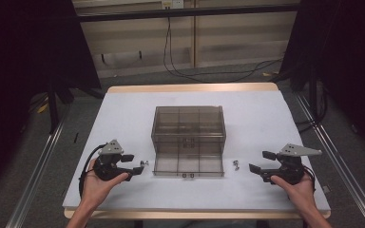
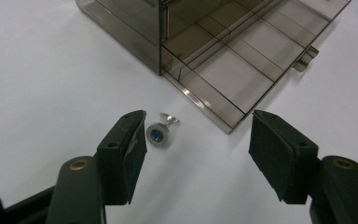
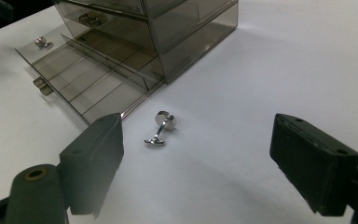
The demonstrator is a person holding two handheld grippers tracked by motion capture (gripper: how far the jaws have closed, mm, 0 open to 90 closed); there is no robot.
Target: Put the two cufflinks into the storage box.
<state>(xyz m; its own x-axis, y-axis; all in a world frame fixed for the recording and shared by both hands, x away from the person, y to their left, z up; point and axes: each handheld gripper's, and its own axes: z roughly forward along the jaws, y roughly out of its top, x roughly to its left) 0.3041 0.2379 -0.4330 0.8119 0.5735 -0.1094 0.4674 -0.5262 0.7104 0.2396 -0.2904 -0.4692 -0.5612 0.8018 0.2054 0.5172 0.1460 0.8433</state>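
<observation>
A smoky clear drawer box [image 1: 188,126] stands mid-table with its bottom drawer [image 1: 188,166] pulled out toward me, divided into compartments [image 2: 242,60] that look bare. One silver cufflink with a blue face [image 2: 158,133] lies on the table left of the drawer [image 1: 144,163], just ahead of my left gripper [image 1: 134,164], which is open. A second silver cufflink [image 3: 162,126] lies right of the drawer [image 1: 236,165], ahead of my right gripper [image 1: 261,161], also open. Both grippers rest near the table's front, each held in a hand.
The white table [image 1: 123,114] has a wooden far edge [image 1: 190,88]. Black cables [image 1: 180,66] trail on the floor beyond it. Metal rails [image 1: 38,166] run along both sides of the table. The drawer's handle tab [image 1: 188,175] faces me.
</observation>
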